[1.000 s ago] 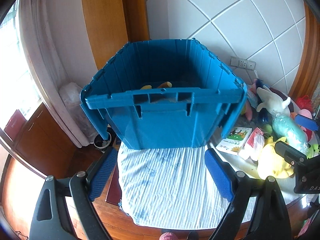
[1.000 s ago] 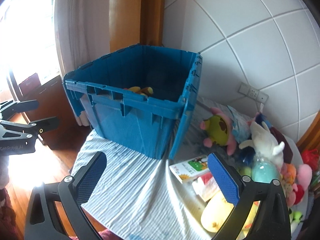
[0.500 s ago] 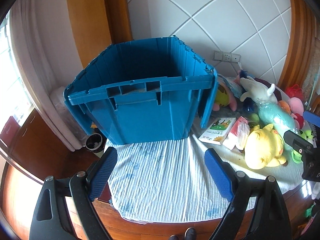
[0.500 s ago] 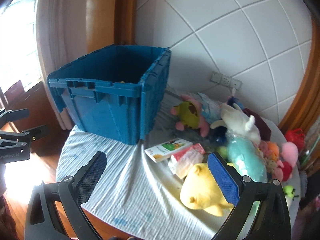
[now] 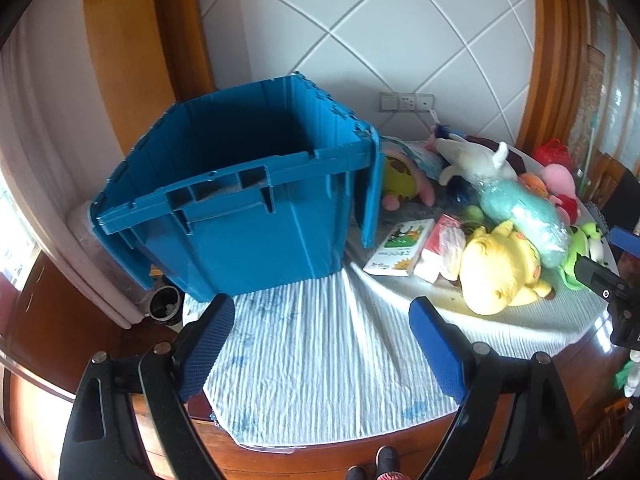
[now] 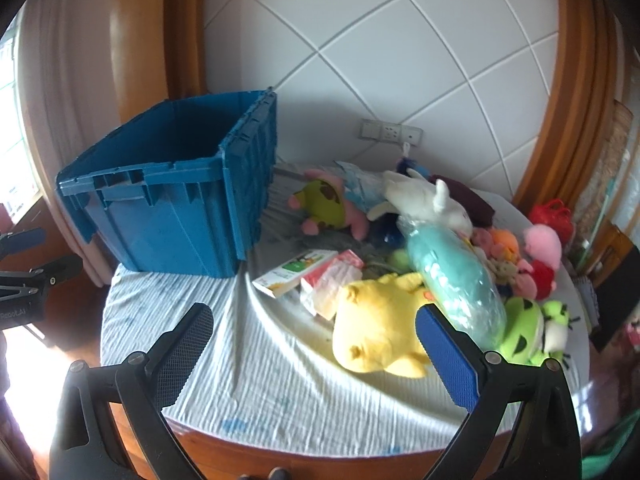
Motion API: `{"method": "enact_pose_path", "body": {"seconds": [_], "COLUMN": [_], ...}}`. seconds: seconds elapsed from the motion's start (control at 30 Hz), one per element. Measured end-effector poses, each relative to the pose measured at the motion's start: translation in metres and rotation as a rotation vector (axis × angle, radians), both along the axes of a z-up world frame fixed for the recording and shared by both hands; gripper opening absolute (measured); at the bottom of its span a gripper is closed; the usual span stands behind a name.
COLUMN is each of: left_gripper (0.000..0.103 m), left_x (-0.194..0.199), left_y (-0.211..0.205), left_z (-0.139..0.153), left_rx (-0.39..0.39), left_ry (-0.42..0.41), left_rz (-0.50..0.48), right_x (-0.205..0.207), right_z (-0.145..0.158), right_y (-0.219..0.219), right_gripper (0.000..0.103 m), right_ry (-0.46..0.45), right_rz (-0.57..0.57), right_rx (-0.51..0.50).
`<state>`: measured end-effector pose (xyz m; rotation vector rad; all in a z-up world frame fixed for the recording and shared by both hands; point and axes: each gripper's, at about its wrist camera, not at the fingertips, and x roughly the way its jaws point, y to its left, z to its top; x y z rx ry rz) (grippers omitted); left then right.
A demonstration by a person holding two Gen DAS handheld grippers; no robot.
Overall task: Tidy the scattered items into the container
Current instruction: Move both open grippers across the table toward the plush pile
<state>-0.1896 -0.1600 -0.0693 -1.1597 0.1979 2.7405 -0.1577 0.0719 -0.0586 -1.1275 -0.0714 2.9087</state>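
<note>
Right of centre in the right wrist view lies a yellow plush (image 6: 380,330), nearest of the scattered toys and likely the first pick. Sits on its side on the striped cloth (image 6: 240,360), touching a red-and-white packet (image 6: 332,280) above it and a wrapped teal plush (image 6: 452,280) at its right. Looks soft and bulky, so should squash under the pads rather than slip.

Right tool (image 6: 316,348): jaws wide apart, nothing between them, hovering short of the plush. Left tool (image 5: 320,344): likewise wide and empty, over bare cloth in the lower middle of its view.

For a good grasp: bring the right tool down over the plush's round body, not an ear or a limb; keep the far pad clear of the teal plush so only one toy comes up; close firmly enough to pinch the stuffing. Then lift well above the bin (image 6: 176,216) rim before crossing toward the upper left, since the walls stand tall.

Bin stands at the left of the worktop (image 6: 580,396), open, dark blue, ribbed, lid flaps hanging down its sides. Contents not visible from either view.

Booklet (image 6: 296,272) lies flat just right of the bin; better left for a later pick.
</note>
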Motion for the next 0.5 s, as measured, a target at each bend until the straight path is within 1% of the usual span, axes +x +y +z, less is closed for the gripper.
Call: {"method": "enact_pose_path", "body": {"seconds": [0.23, 0.5], "left_gripper": [0.09, 0.09], "left_x": [0.004, 0.009], "left_y": [0.026, 0.078], "left_z": [-0.009, -0.009], "left_rx": [0.006, 0.02], "left_ry": [-0.025, -0.016], "left_rz": [-0.065, -0.077], "right_x": [0.023, 0.041], "right_z": [-0.005, -0.004], "right_y": [0.03, 0.089], "right_gripper": [0.102, 0.102], "right_ry": [-0.018, -0.005], "right_rz": [-0.103, -0.157], "right_rx": [-0.005, -0.008]}}
